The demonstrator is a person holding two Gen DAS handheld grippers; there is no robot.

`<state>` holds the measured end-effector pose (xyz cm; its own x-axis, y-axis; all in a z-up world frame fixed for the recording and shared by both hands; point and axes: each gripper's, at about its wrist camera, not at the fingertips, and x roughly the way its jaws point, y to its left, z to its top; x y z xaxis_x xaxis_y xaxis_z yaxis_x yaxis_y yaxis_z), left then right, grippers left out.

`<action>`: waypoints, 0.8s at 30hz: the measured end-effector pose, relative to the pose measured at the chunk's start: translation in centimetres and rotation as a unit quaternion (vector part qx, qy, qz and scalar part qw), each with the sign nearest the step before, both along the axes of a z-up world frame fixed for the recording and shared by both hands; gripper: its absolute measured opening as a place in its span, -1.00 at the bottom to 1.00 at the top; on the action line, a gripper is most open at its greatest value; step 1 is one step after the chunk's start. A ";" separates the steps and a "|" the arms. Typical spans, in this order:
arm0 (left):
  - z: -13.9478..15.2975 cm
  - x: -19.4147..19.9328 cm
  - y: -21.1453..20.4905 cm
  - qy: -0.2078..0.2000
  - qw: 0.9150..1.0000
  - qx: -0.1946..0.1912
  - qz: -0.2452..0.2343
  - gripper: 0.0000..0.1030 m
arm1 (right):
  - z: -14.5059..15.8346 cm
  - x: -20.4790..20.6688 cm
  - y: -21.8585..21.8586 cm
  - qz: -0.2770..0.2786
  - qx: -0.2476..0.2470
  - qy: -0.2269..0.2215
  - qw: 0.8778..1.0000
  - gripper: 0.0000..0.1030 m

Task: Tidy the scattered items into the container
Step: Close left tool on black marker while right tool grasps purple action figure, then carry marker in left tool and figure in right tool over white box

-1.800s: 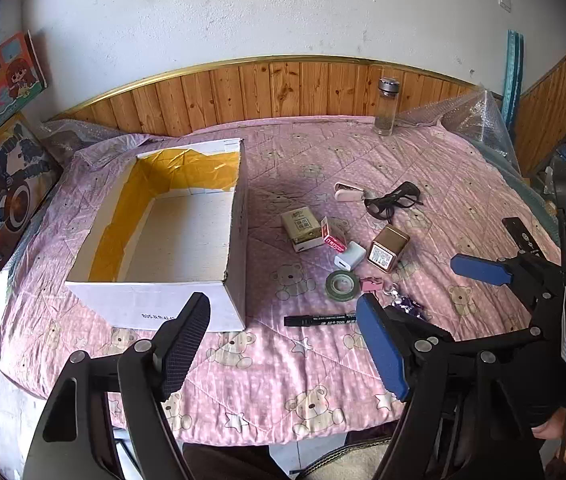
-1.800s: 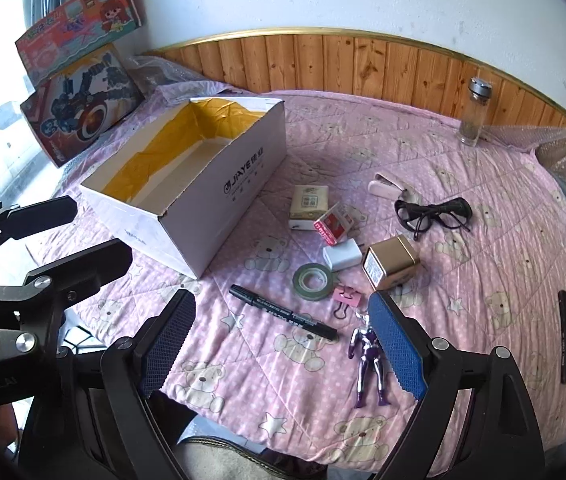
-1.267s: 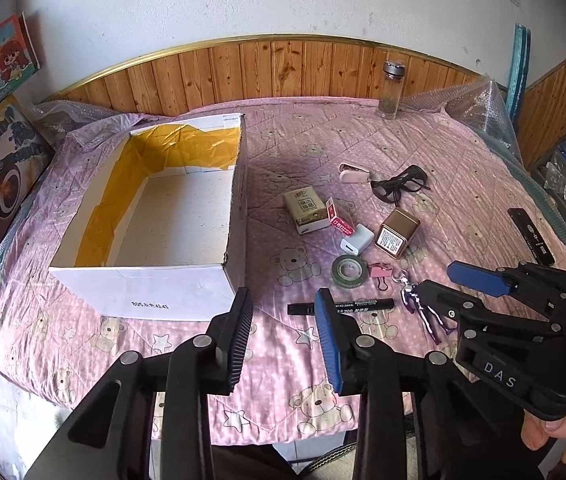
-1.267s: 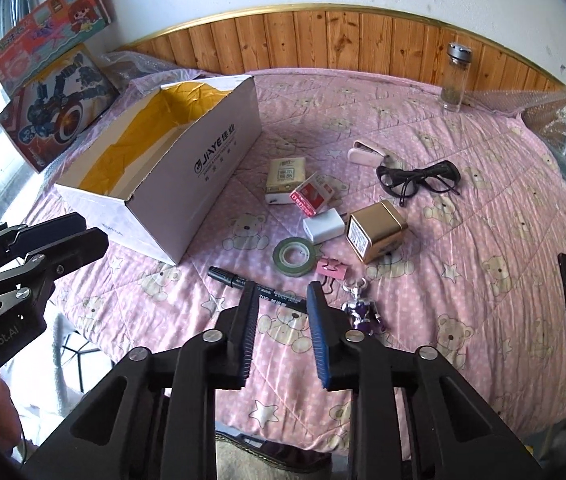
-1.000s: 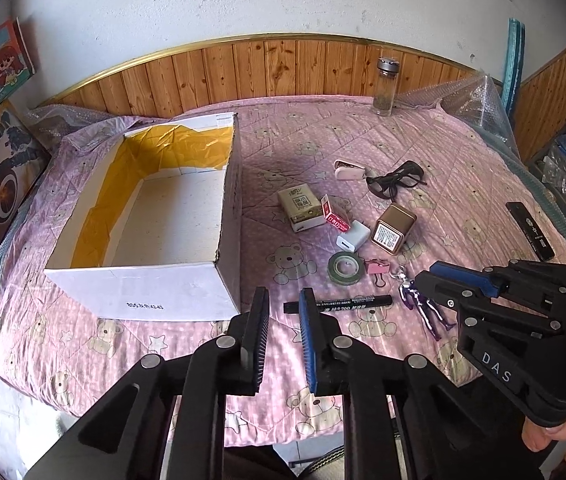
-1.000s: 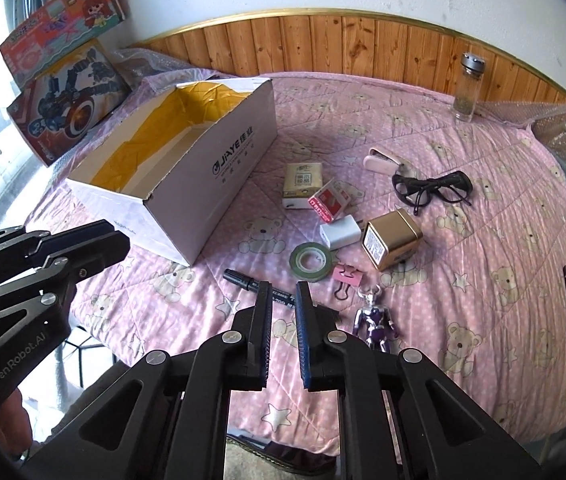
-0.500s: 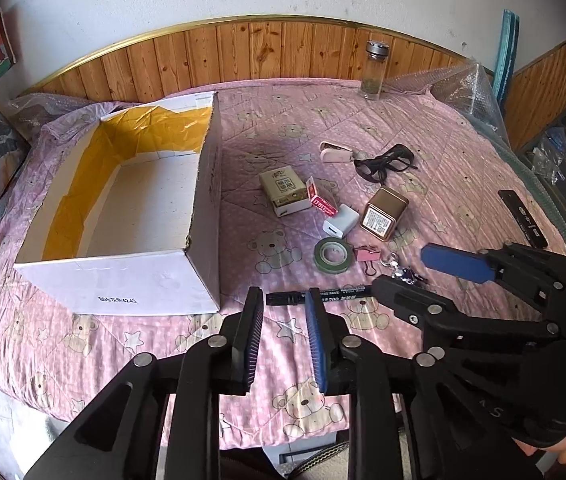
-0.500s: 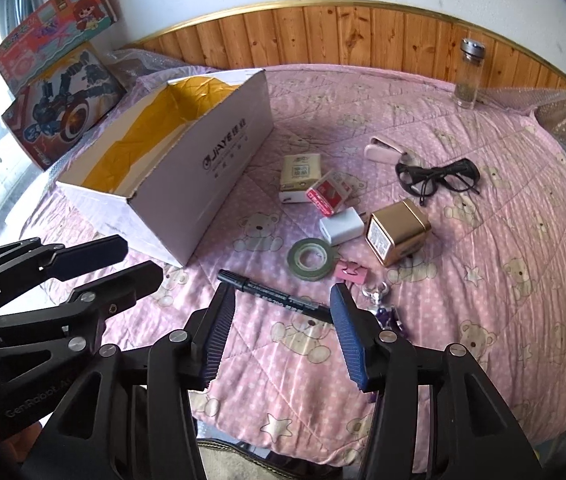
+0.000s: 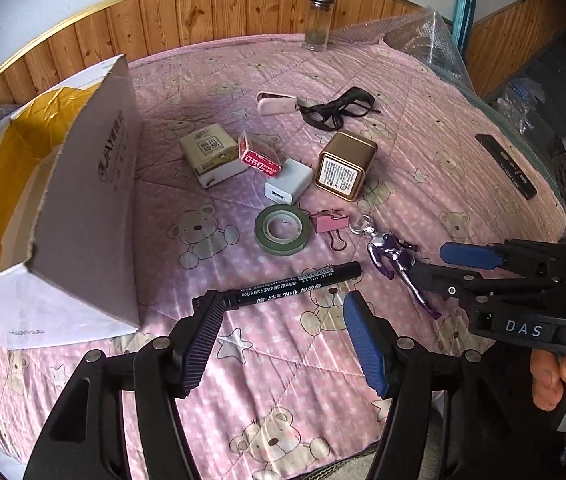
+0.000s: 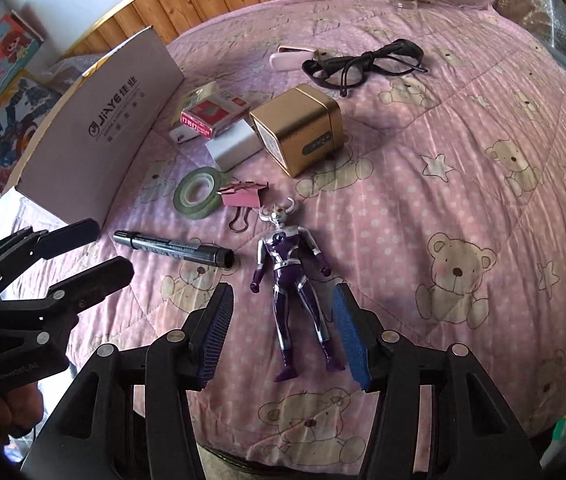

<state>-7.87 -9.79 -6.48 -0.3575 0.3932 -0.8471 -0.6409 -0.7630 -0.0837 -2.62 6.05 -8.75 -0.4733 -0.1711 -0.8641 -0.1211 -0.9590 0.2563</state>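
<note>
The left hand-held gripper [image 9: 283, 330], spread wide and empty, hides one end of the slim black marker [image 9: 295, 284] at centre frame, while the equally spread, empty right hand-held gripper [image 10: 281, 330] straddles the glossy purple figure's [image 10: 289, 276] legs, and the cardboard box [image 9: 83, 216] is cut off at left.

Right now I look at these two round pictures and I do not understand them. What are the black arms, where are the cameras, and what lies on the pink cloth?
No robot: a person holds two hand grippers, each carrying a fisheye camera that looks along its fingers. In the left view, the open left gripper points at a black marker beside the white cardboard box. In the right view, the open right gripper straddles a purple toy figure. Also on the cloth: green tape roll, pink binder clip, gold tin, white charger, glasses. Nothing is held.
</note>
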 end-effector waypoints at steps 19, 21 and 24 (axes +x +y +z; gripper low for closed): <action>-5.0 -2.9 2.2 -0.046 0.996 0.014 -0.071 -0.67 | -1.1 -2.2 2.8 -0.005 -0.002 0.005 1.000 -0.09; -4.9 -3.0 2.5 -0.049 0.996 0.022 -0.068 -0.72 | -0.5 -2.0 3.1 -0.012 -0.016 0.012 1.000 -0.09; -3.9 -2.6 2.7 -0.050 0.996 0.041 -0.068 -0.72 | 0.5 -2.0 3.1 -0.014 -0.023 0.022 0.999 -0.09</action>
